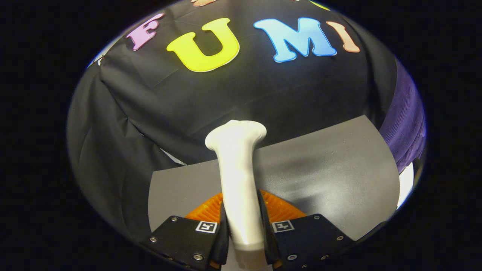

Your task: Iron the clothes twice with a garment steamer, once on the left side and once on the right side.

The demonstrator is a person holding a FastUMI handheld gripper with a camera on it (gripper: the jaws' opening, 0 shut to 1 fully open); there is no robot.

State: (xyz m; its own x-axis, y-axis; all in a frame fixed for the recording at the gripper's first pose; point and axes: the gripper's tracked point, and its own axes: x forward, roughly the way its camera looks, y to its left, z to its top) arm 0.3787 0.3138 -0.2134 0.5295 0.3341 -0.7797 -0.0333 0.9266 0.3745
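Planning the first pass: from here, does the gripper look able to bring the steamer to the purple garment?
Probably yes: the gripper is shut on the steamer, and only grey mat lies between it and the garment.

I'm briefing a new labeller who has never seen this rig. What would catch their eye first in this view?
First the white garment steamer, standing up between the gripper's two black fingers, which press on its handle from both sides, its flared head rising beyond them. Under it lies a grey mat, with an orange ridged piece just behind the fingers. Purple cloth hangs beyond the mat's far right corner.
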